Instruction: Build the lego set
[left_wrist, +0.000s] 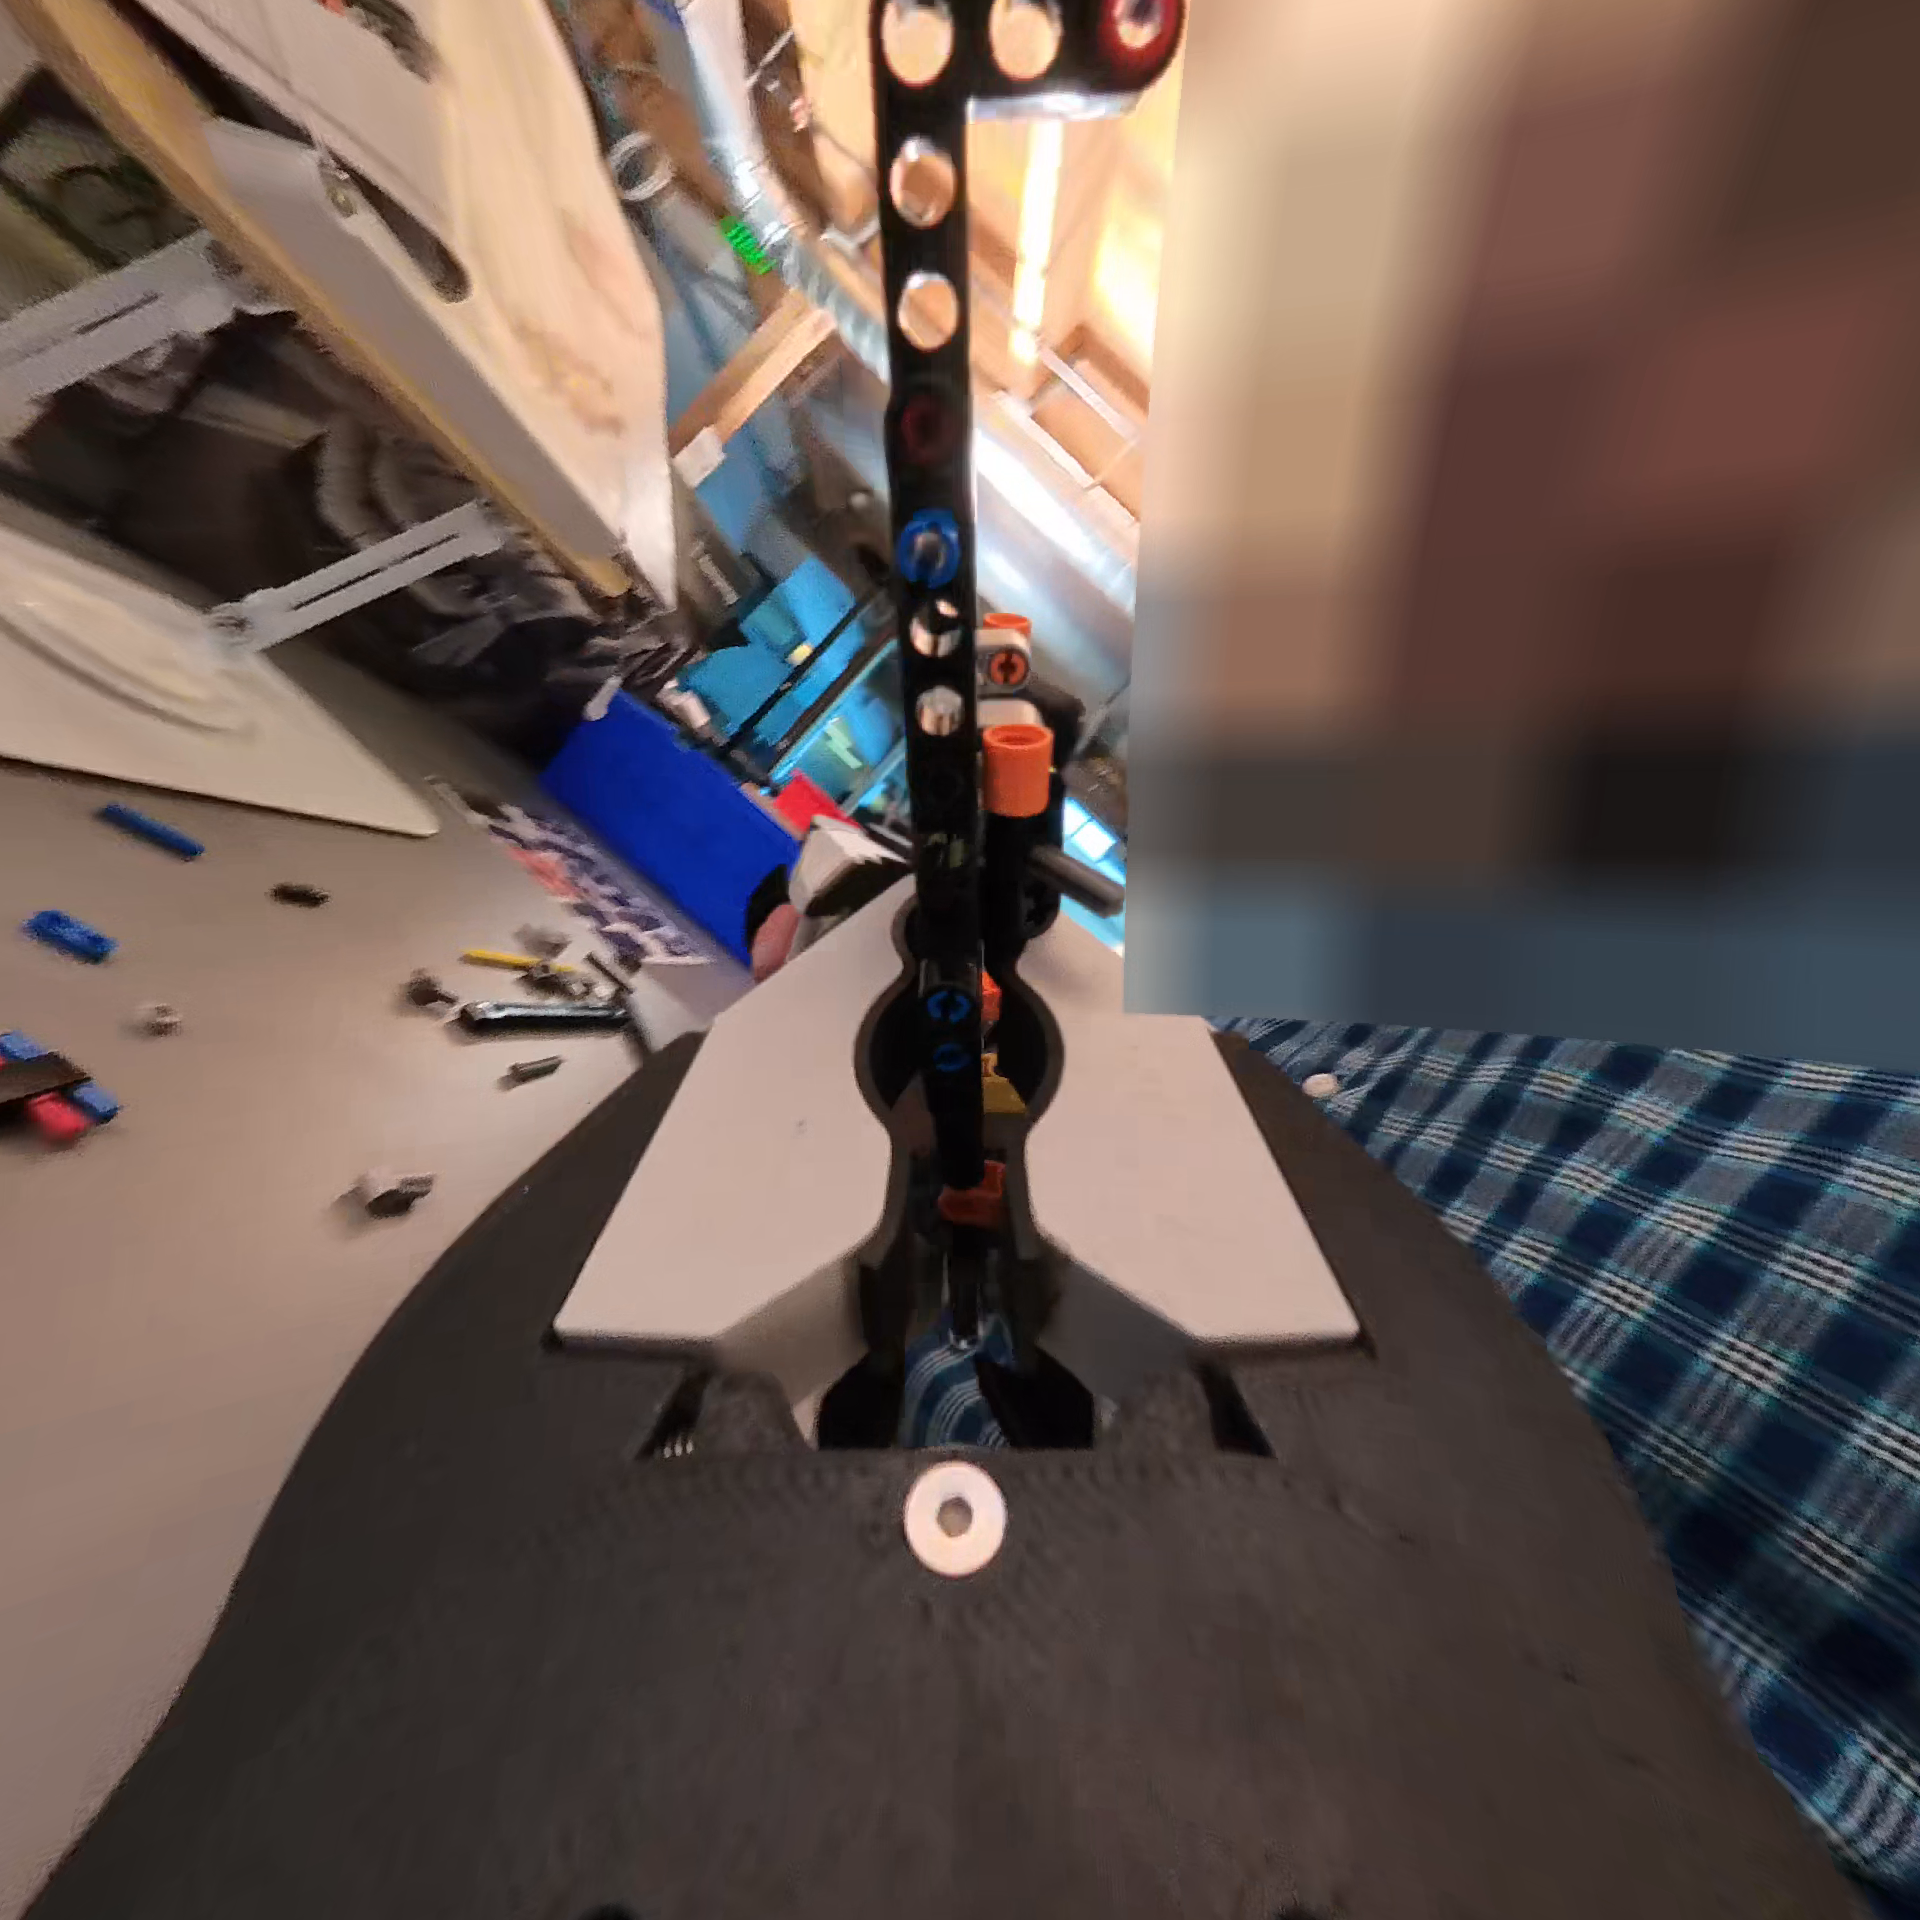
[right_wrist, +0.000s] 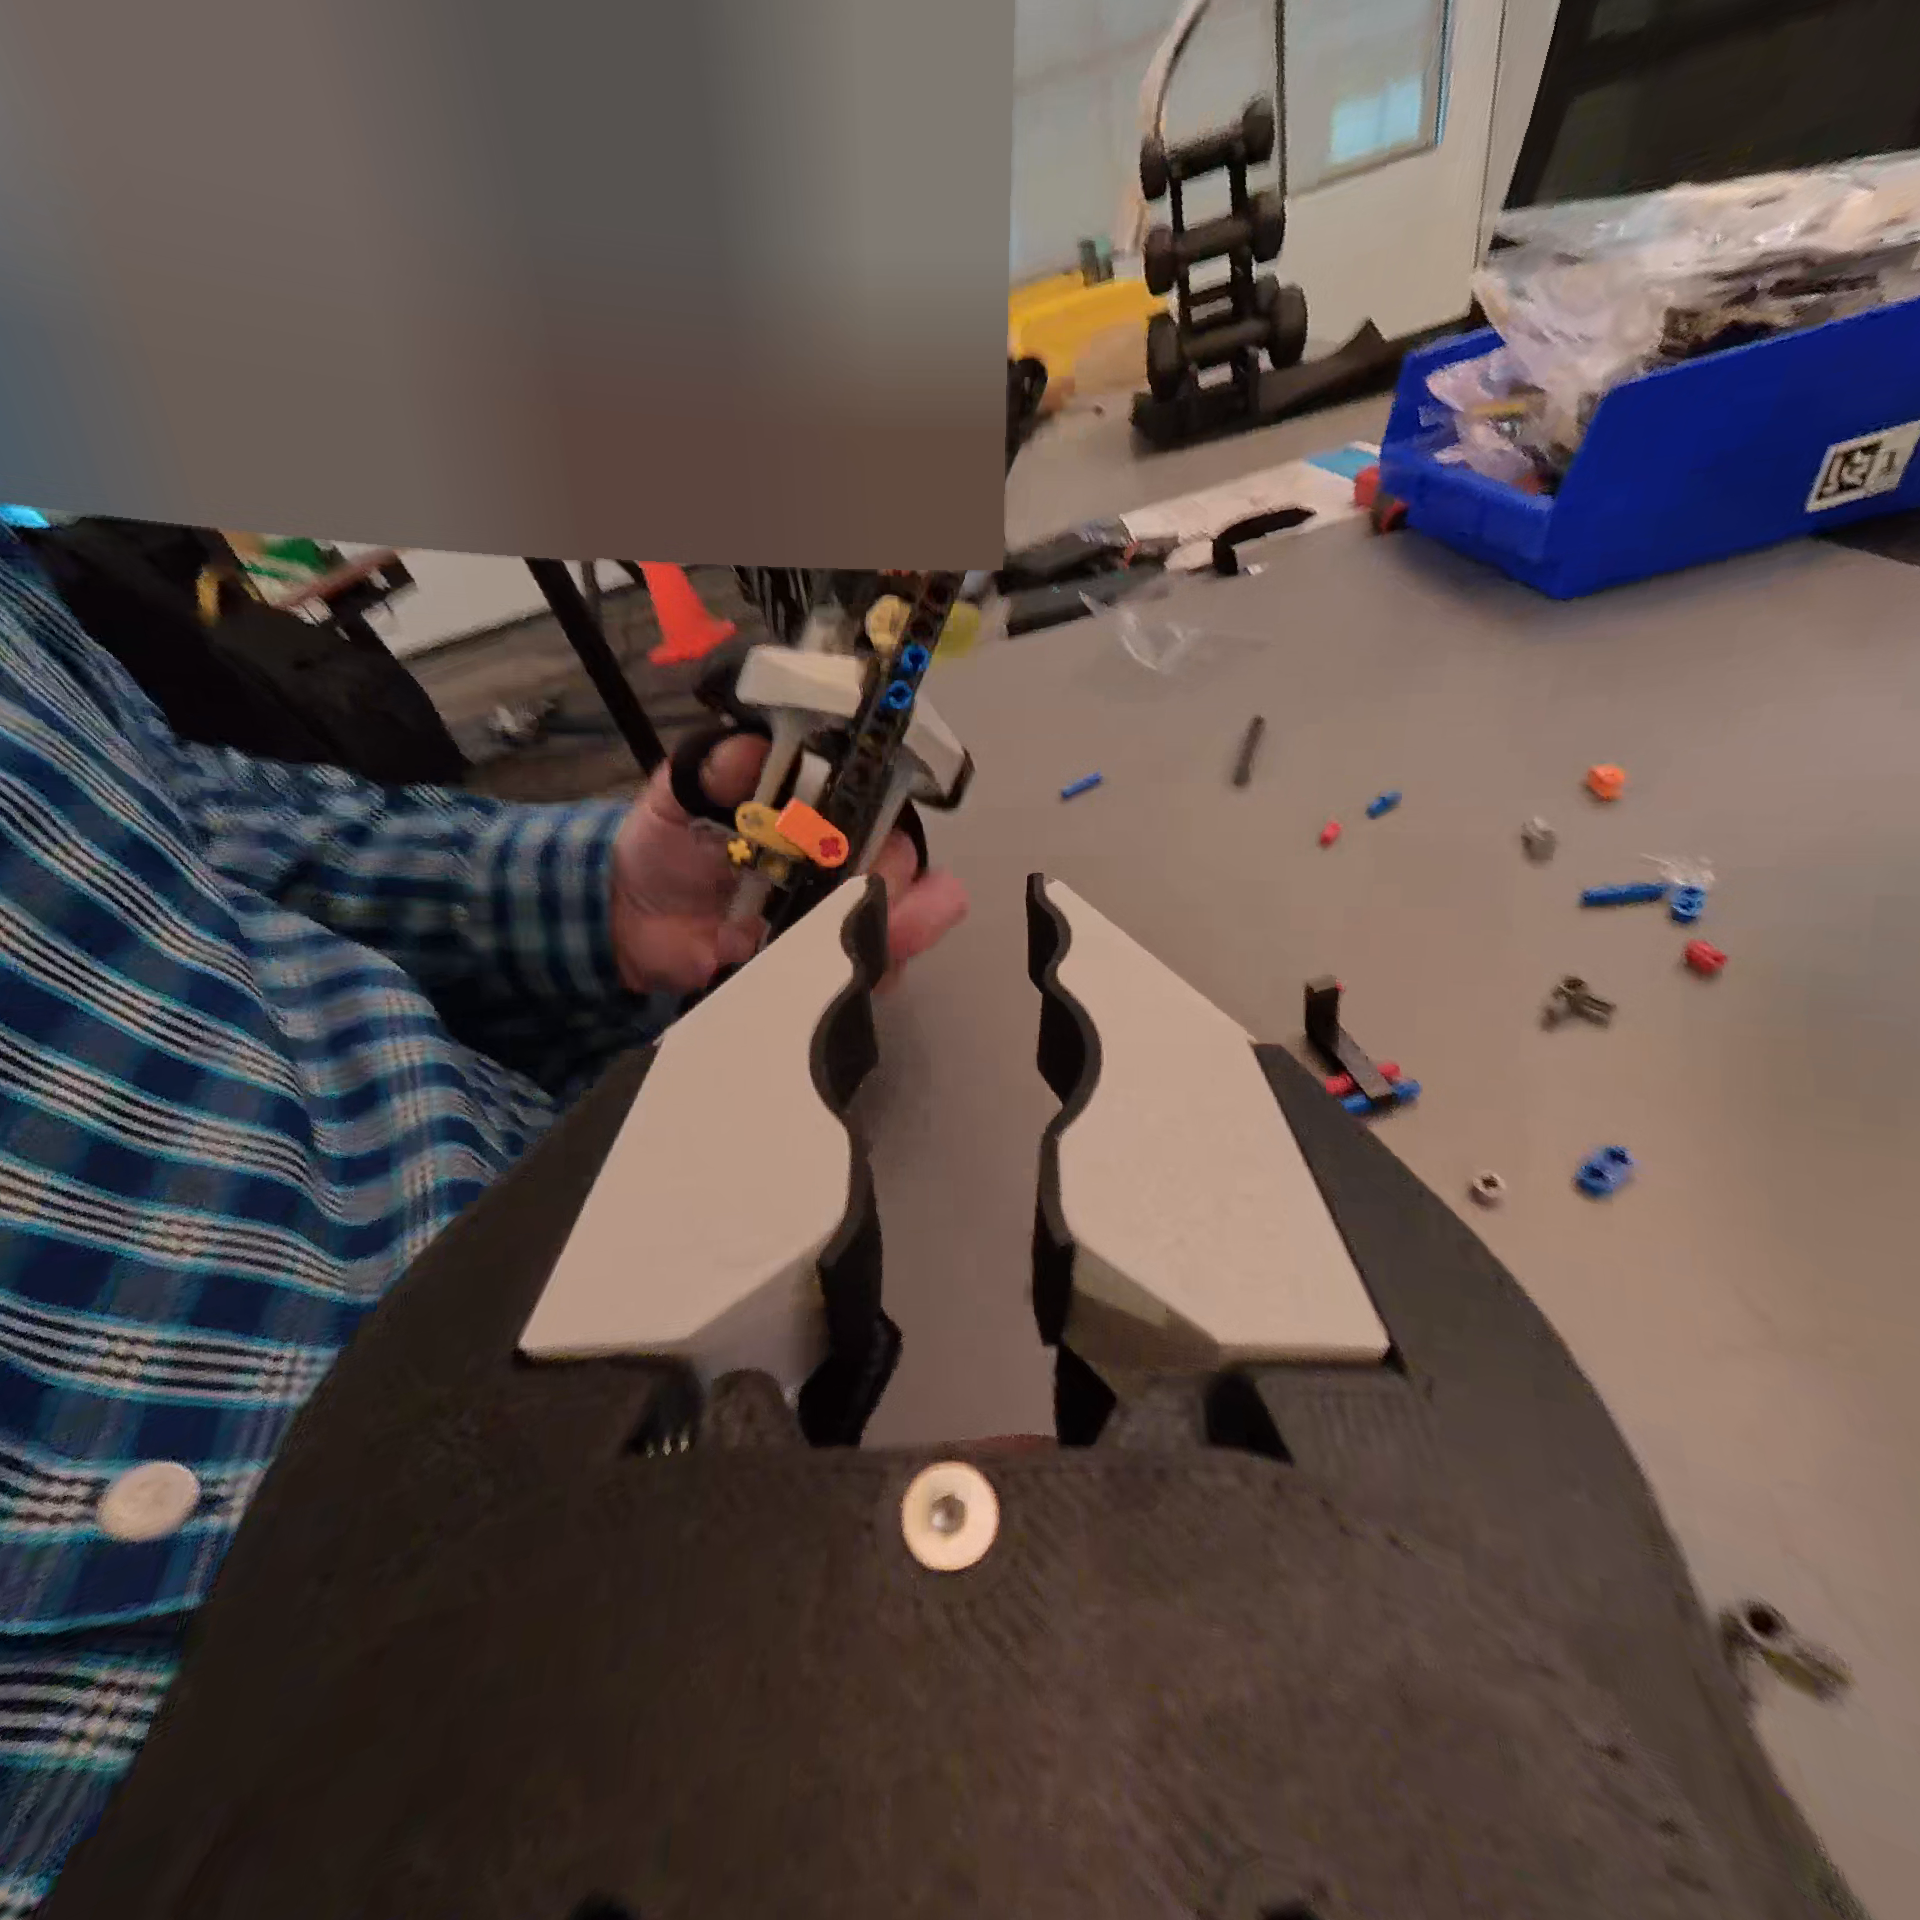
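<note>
L gripper is clamped on a long black lego beam, which runs straight up out of the jaws toward the top of the L wrist view; holes along it, blue pins partway up, a red one near the top end. Orange connector sits just beside the beam on its R side, above the fingertips, w/ more small orange/yellow bits between the fingers lower down. R gripper has jaws apart, nothing between them, gray table showing thru the gap. In the R wrist view the L gripper and beam assy show farther off, held up off the table by a hand in a blue plaid sleeve. Loose lego pcs, blue, red, orange, gray, lie scattered on the table to the R. Blue bin w/ clear plastic bags sits at the far R.
</note>
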